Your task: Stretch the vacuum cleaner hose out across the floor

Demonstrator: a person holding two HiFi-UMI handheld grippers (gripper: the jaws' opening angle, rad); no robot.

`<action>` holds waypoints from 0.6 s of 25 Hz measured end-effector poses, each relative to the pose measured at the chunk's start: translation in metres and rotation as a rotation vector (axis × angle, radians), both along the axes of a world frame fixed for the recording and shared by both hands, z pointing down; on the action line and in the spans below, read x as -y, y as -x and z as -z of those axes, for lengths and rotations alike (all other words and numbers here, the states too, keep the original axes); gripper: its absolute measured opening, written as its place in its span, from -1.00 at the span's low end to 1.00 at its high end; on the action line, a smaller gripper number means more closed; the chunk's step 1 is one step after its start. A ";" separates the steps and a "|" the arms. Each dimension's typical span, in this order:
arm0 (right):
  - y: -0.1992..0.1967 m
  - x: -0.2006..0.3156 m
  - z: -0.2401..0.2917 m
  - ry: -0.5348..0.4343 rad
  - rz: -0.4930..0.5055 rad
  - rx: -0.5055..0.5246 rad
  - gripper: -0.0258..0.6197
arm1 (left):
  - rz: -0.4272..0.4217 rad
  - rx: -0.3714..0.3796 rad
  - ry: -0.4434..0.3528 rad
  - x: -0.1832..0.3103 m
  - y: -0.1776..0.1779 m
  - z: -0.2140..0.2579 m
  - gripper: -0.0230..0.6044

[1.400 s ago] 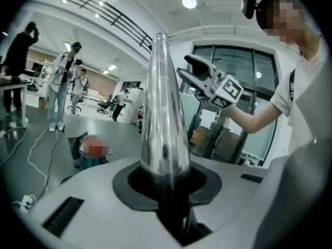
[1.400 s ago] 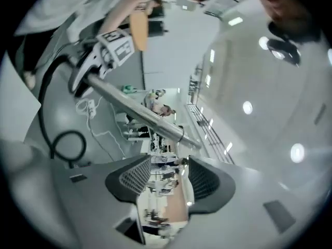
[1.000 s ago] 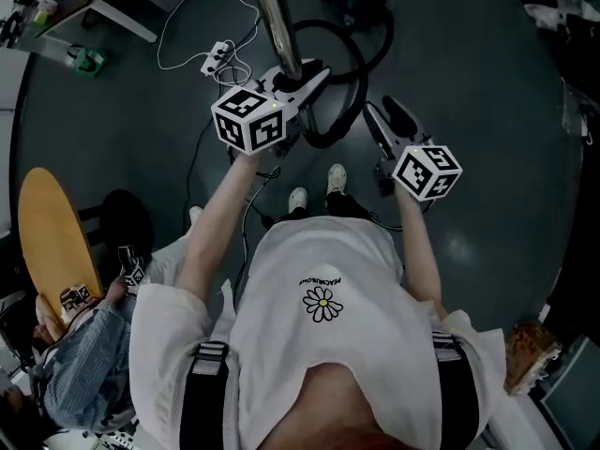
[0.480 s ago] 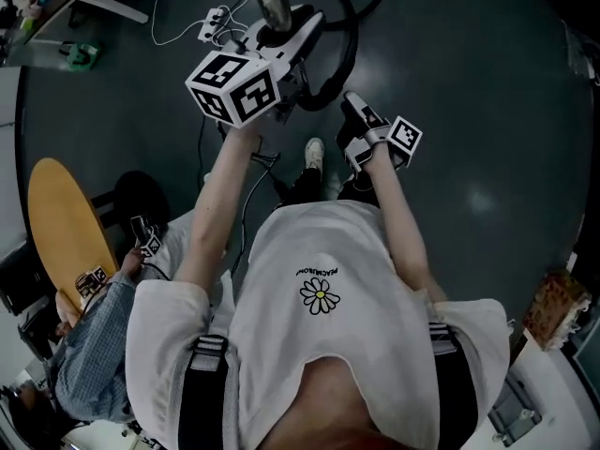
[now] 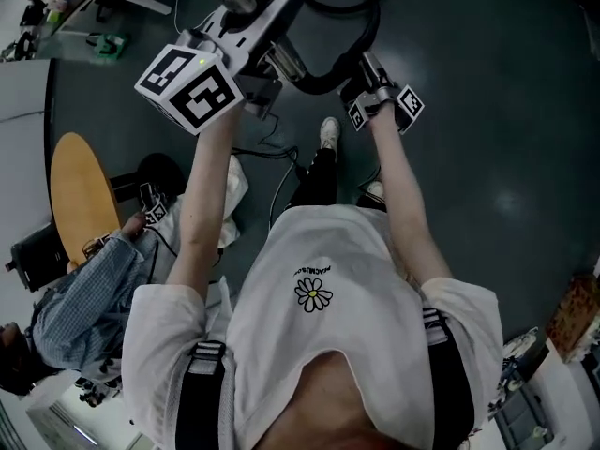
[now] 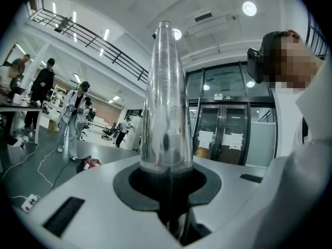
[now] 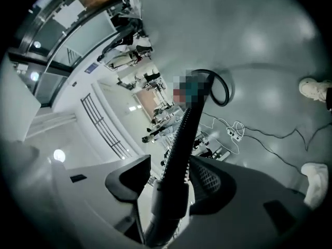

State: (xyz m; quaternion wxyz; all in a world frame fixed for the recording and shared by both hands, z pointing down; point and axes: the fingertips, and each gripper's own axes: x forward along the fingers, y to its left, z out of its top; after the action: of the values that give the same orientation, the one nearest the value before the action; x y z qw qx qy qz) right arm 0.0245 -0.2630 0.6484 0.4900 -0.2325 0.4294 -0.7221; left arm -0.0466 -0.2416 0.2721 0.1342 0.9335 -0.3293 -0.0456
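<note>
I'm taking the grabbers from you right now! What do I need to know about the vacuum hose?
The left gripper is shut on the shiny metal tube.
The right gripper is open, with the black hose between its jaws but not squeezed.
The hose is curled in a loop, not laid out.
Done: the tube is gripped and the hose is lined up for a grab.
Left: probably close the right gripper on the hose, then draw it out straight across the floor.

Open floor (image 5: 506, 157) right, hose loop (image 5: 328, 82) ahead, seated person (image 5: 80, 293) and table (image 5: 80, 195) left
</note>
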 end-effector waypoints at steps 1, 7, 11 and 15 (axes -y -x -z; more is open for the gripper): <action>-0.003 -0.002 0.000 -0.003 0.011 -0.009 -0.25 | -0.007 0.009 -0.011 -0.010 -0.003 0.005 -0.65; 0.012 -0.003 0.000 -0.023 0.081 0.030 -0.25 | -0.063 0.029 -0.082 -0.058 -0.014 0.047 -0.65; 0.027 0.008 0.025 -0.104 0.000 0.201 -0.25 | -0.073 0.016 -0.106 -0.070 0.002 0.063 -0.65; 0.013 0.014 0.041 -0.133 -0.132 0.327 -0.25 | -0.085 -0.036 -0.082 -0.072 0.014 0.072 -0.65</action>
State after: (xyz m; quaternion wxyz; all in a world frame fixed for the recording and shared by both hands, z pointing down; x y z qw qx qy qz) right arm 0.0120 -0.2773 0.6070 0.6141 -0.1066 0.3747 -0.6864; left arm -0.0608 -0.1694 0.1997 0.1038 0.9504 -0.2848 -0.0703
